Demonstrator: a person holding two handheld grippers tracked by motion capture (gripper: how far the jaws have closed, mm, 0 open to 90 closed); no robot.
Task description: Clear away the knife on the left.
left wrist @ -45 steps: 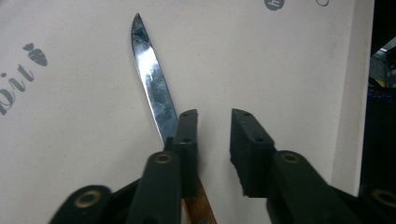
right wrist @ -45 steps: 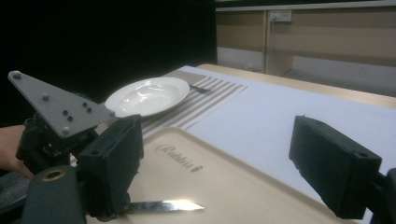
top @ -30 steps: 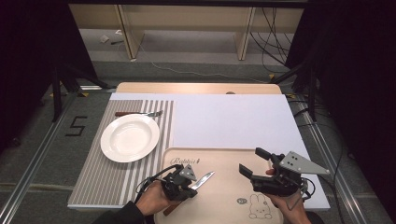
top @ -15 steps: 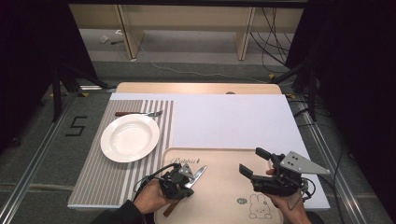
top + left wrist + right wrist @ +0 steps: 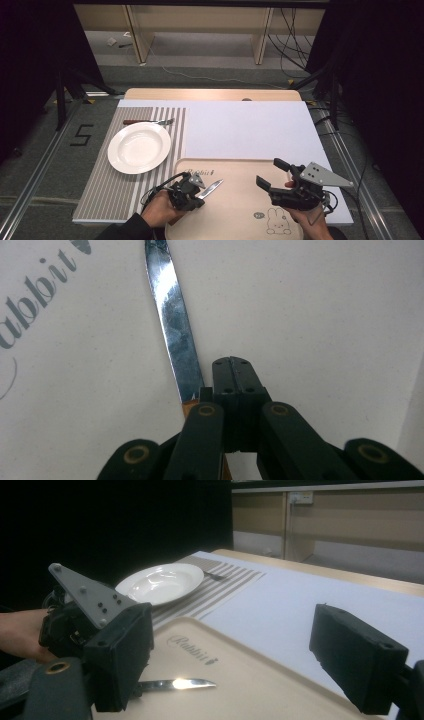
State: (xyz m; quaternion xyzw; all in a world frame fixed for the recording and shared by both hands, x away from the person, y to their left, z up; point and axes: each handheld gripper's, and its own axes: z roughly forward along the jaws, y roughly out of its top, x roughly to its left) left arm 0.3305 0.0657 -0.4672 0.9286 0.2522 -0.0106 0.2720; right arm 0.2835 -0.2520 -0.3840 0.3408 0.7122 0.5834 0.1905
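**Left gripper clamps the table knife over the rabbit tray**

The left gripper holds a table knife by the wooden handle, its jaws pinched tight just behind the point where the steel blade begins. Gripping there, near the joint of handle and blade, likely keeps the knife from swinging, so the blade runs straight out ahead of the jaws in the left gripper view. In the high view the blade points away from the person and toward their right, over the near left part of a beige tray printed with a rabbit and the word "Rabbit". Whether the knife rests on the tray or hangs just above it cannot be told.

The right gripper waits over the right half of the same tray with its jaws standing wide and nothing between them; it seems parked there to be ready for another item, well apart from the knife. In its own view the blade glints low on the tray beyond its near jaw.

Left of the tray lies a striped placemat with a white deep plate on it and a fork laid across its far edge. The knife looks bound for a spot beside that plate, since the setting lacks one.
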